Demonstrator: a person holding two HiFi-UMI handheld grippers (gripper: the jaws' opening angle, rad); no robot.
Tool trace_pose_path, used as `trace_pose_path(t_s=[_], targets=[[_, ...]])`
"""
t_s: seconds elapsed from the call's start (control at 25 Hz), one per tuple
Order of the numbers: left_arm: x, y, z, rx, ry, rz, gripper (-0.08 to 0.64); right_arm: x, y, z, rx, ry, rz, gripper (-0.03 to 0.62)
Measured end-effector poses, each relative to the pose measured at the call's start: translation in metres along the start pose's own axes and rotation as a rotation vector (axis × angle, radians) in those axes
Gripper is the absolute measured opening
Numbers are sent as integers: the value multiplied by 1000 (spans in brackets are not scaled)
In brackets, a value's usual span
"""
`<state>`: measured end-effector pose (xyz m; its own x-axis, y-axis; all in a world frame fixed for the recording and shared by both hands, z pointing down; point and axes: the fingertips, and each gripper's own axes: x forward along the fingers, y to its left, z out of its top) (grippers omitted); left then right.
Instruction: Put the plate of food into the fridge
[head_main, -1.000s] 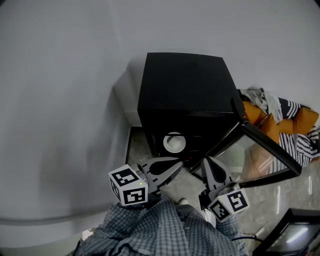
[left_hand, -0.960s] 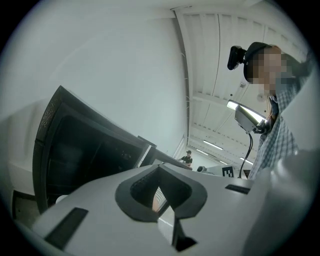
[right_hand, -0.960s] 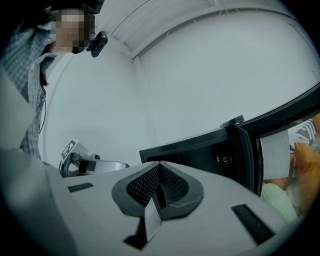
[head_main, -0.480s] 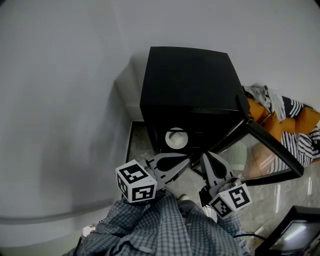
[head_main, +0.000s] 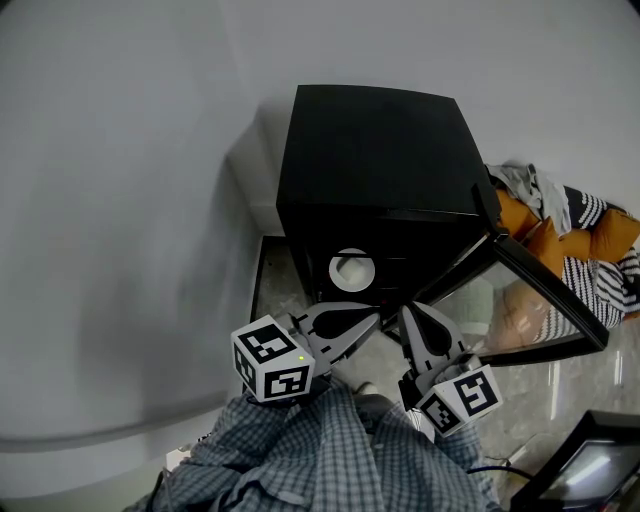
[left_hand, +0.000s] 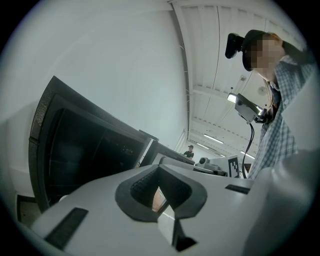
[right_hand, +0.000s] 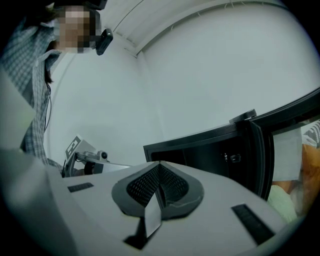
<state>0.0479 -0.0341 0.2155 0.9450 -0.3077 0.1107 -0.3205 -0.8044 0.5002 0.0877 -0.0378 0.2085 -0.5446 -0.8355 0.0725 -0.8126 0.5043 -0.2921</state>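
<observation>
A pale wall (head_main: 120, 200) fills the left and far side of the head view. Against it stands a black fridge (head_main: 370, 150) on a light floor (head_main: 275, 285). The fridge's glass door (head_main: 530, 300) is swung wide open to the right. Right of the fridge and beyond the door lies a heap of orange and striped fabric (head_main: 580, 235). At the near edge the person's checked shirt (head_main: 320, 460) shows.

The left gripper (head_main: 372, 320) and the right gripper (head_main: 408, 316) are held side by side just near of the fridge's open front. Their tips are close to each other and point toward the opening. The left marker cube (head_main: 270, 360) and the right marker cube (head_main: 460, 400) sit toward the person. In each gripper's own view the two jaws meet at their tips with nothing caught between the ribbed pads, so both grippers are closed and empty.

The white plate (head_main: 351, 270) sits inside the fridge, in the left part of the opening. It is just beyond the left gripper's tips and touches neither gripper. What lies on it is too small to make out.
</observation>
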Motion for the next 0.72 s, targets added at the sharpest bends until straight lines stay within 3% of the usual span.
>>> trace_pose_path(t_s=[0.72], targets=[[-2,-4,-4,-15,3,-7,6,-4,6,-9,-26,37,9,6]])
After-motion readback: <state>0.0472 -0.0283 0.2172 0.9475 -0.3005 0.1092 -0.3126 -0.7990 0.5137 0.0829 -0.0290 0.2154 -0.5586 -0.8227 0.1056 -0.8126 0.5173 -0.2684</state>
